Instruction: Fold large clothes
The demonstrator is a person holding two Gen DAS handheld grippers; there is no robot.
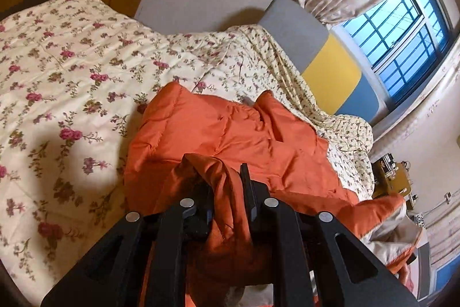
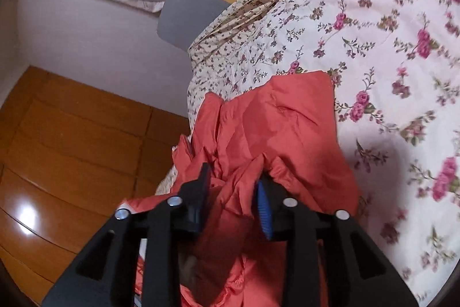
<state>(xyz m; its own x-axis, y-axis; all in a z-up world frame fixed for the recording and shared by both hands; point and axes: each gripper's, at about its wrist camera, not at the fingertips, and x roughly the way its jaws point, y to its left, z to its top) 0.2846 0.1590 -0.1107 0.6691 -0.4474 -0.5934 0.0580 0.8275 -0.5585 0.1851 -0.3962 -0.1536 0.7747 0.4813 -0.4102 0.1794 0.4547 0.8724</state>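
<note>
An orange quilted jacket (image 1: 224, 131) lies crumpled on the bed's floral quilt (image 1: 57, 82). My left gripper (image 1: 225, 183) is shut on a bunched fold of the jacket, which fills the gap between its black fingers. In the right wrist view the same jacket (image 2: 287, 117) hangs over the bed's edge. My right gripper (image 2: 234, 180) is shut on another bunched fold, with cloth pressed between the black finger and the blue pad (image 2: 263, 206). The fabric nearest both cameras hangs below the fingers.
A grey, yellow and blue headboard (image 1: 322, 59) stands at the bed's far end under a curtained window (image 1: 402, 30). A cluttered small table (image 1: 394, 177) is beside the bed. Wooden floor (image 2: 72, 148) lies beside the bed in the right wrist view.
</note>
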